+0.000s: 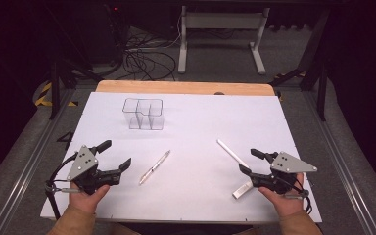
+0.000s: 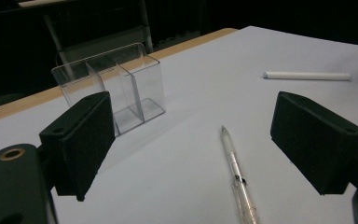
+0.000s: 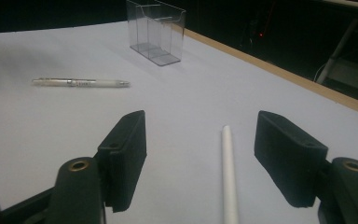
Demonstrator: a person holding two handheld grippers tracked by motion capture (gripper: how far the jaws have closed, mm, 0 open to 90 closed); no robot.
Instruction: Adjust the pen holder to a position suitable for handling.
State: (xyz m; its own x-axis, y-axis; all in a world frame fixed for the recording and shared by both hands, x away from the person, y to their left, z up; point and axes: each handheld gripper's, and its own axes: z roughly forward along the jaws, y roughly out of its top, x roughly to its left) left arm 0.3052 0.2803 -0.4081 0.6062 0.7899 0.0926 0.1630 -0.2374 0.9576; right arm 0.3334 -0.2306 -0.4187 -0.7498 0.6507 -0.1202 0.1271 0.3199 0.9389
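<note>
The left hand-held gripper (image 1: 113,153) is resting low on the tabletop (image 1: 196,127) with its jaws spread wide and nothing between them; the clear pen (image 1: 154,167) is lying just ahead and to its right, and the clear compartment holder (image 1: 143,113) is standing farther ahead. The right hand-held gripper (image 1: 248,160) is also gaping open, with the white stick (image 1: 233,153) lying between its jaws but untouched. To grasp well, the person should probably be lowering each gripper square across its item's middle, closing gently so the thin shaft is not rolling away.
</note>
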